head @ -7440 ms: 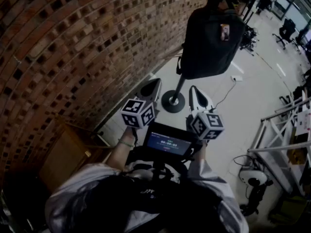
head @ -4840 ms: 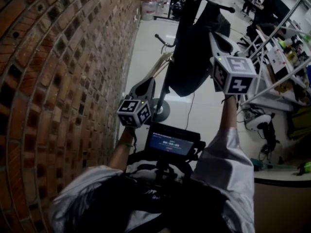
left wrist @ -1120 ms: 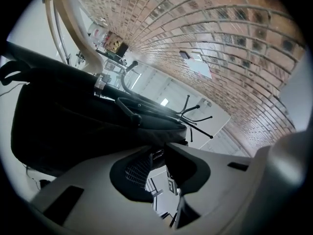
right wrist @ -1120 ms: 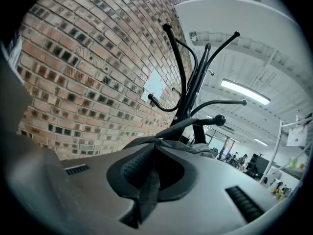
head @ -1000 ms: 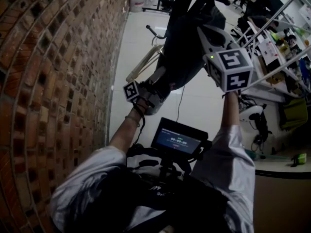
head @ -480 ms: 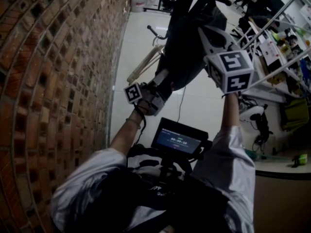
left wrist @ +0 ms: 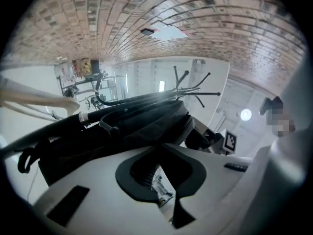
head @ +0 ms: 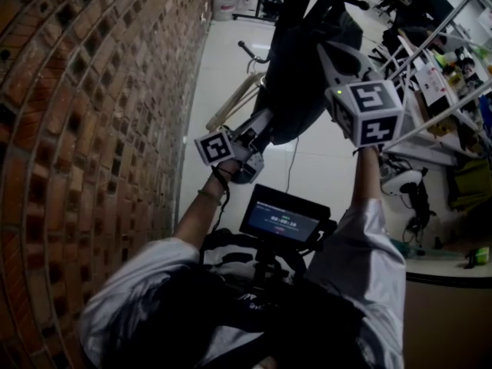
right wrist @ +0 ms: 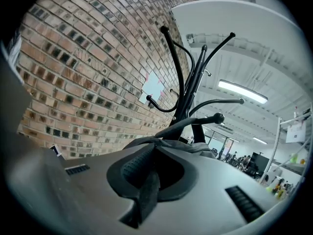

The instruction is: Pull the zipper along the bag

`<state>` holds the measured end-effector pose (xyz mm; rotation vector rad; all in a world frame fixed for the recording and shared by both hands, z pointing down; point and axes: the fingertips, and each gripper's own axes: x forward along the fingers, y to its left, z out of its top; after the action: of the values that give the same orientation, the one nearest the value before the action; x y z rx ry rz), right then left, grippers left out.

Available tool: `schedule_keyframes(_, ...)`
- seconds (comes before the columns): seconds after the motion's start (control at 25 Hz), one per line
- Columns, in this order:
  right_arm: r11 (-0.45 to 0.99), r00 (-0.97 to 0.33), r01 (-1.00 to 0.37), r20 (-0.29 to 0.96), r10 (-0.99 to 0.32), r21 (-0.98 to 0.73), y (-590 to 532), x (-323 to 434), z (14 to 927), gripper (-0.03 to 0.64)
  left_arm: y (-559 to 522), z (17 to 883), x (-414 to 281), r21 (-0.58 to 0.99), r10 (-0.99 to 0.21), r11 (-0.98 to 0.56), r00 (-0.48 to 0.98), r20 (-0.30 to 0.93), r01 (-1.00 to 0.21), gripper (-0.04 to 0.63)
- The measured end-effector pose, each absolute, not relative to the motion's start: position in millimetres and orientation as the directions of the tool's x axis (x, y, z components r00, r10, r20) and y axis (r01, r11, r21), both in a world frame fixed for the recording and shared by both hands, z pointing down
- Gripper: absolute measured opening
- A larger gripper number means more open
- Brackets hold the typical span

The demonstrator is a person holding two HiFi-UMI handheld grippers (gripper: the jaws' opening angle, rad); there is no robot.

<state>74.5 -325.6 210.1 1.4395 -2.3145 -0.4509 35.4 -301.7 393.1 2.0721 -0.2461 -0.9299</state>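
Observation:
A black backpack [head: 307, 68] hangs from a black coat stand [right wrist: 188, 82] close to the brick wall. My left gripper [head: 265, 121] reaches up at the bag's lower end. In the left gripper view its tips [left wrist: 161, 153] come together against the dark bag [left wrist: 137, 126], and a small silvery piece that looks like the zipper pull [left wrist: 160, 187] shows in the slit between the pads. My right gripper [head: 329, 51] is raised at the bag's upper side. Its jaws [right wrist: 155, 148] are shut, pinching the grey-black fabric of the bag's top [right wrist: 195, 148].
The brick wall [head: 92, 91] runs along the left. The stand's round base [head: 244, 175] sits on the pale floor under my left gripper, with light wooden bars [head: 231, 102] leaning nearby. Metal racks [head: 438, 75] stand to the right. A small screen [head: 283, 221] is mounted at the person's chest.
My left gripper has rolled about its own axis, so its marker cube now faces the camera more squarely, and it sits slightly higher against the bag. The right gripper has not moved.

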Motion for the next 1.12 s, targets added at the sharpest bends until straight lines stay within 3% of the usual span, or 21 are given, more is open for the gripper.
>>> schedule_keyframes(0.24,0.416,-0.399,-0.785,0.138,-0.906,0.460,-326,75,211,-0.006,-309,410,38,0.738,-0.567,-0.651,0.760,-0.317,-0.177,0.015)
schedule_keyframes(0.52,0.406,-0.392,-0.786,0.132,-0.910,0.466,-330,75,211,-0.006,-313,409,45,0.718,-0.610,-0.646,0.741,-0.283,-0.258,0.017)
schedule_keyframes(0.88,0.403,-0.391,-0.790,0.127,-0.912,0.463,-332,74,211,-0.006,-312,409,39,0.783,-0.615,-0.599,0.722,-0.317,-0.166,0.015)
schedule_keyframes(1.04,0.406,-0.397,-0.791,0.122,-0.910,0.458,-332,74,211,-0.006,-300,391,40,0.817,-0.567,-0.575,0.696,-0.440,0.048,0.015)
schedule_keyframes(1.12,0.409,-0.401,-0.790,0.119,-0.908,0.456,-331,74,210,-0.006,-298,385,39,0.811,-0.557,-0.580,0.691,-0.461,0.075,0.015)
